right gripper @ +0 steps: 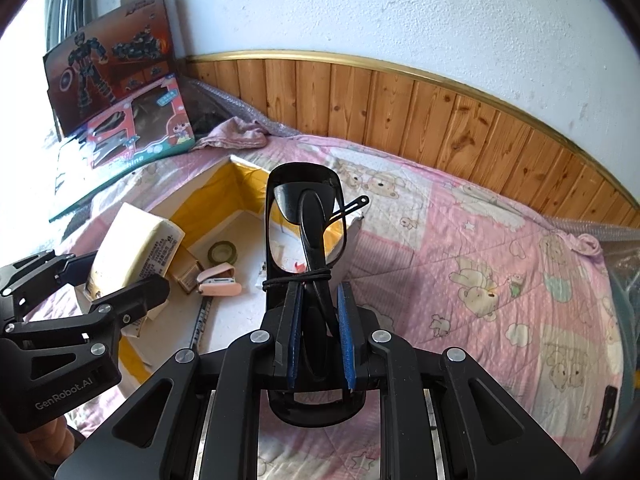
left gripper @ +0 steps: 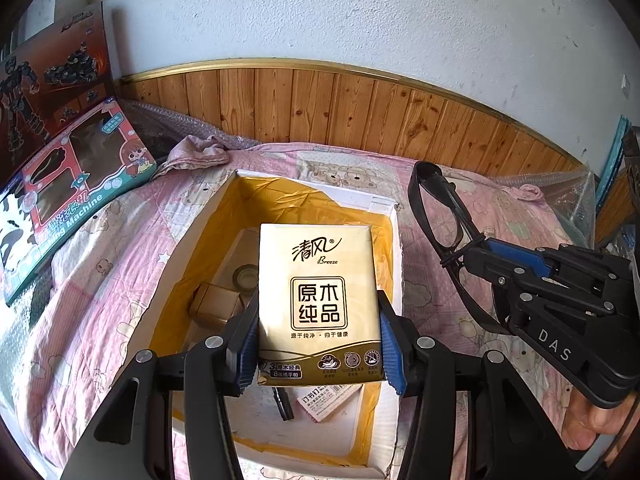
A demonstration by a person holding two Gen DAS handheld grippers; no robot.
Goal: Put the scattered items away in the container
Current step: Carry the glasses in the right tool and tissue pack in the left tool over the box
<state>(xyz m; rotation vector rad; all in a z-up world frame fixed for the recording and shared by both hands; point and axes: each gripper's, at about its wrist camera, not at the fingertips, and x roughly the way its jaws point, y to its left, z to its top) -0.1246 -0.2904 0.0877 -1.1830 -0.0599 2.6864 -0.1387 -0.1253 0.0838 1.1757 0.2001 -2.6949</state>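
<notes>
Above the white box [left gripper: 188,248], left gripper [left gripper: 318,344] fingers clamping a tissue pack [left gripper: 318,300], right gripper [right gripper: 320,320] fingers pinching folded glasses [right gripper: 306,224].

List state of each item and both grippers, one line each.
left gripper: shut on tissue pack, over the box
tissue pack: held, upright
right gripper: shut on glasses
glasses: folded, tied with a black band, held above the box edge
box: open, on the quilt
tape roll: lying in box
stapler: closed, lying in box
</notes>
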